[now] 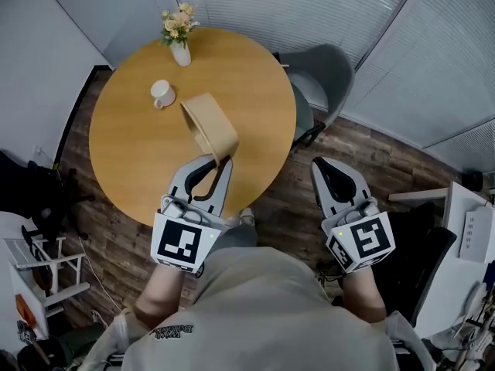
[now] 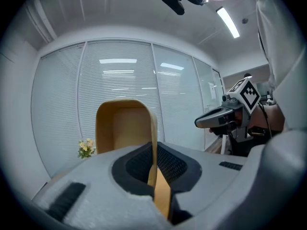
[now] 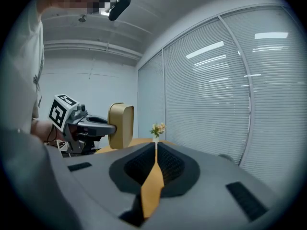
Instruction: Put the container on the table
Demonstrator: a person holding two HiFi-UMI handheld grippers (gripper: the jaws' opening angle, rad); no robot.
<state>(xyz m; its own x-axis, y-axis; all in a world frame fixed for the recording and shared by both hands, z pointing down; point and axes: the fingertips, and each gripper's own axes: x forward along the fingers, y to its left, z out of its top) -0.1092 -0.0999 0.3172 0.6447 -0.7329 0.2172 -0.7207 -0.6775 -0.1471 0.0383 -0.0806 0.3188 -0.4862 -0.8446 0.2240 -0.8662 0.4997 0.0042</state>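
A tan, open-topped container [image 1: 209, 124] hangs tilted over the near side of the round wooden table [image 1: 131, 145]. My left gripper [image 1: 219, 161] is shut on its near wall. In the left gripper view that wall runs between the jaws [image 2: 153, 150] and the container [image 2: 125, 126] rises above them. My right gripper [image 1: 325, 163] is off the table's right edge, over the floor, shut with nothing in it. The right gripper view shows its jaws [image 3: 156, 147] closed, with the container [image 3: 121, 126] held up at the left.
A white mug [image 1: 162, 93] and a small vase of flowers [image 1: 179, 33] stand on the table's far left. A grey chair [image 1: 321, 79] sits at the table's right. Window blinds run behind. Shelves and clutter lie at the left and right edges.
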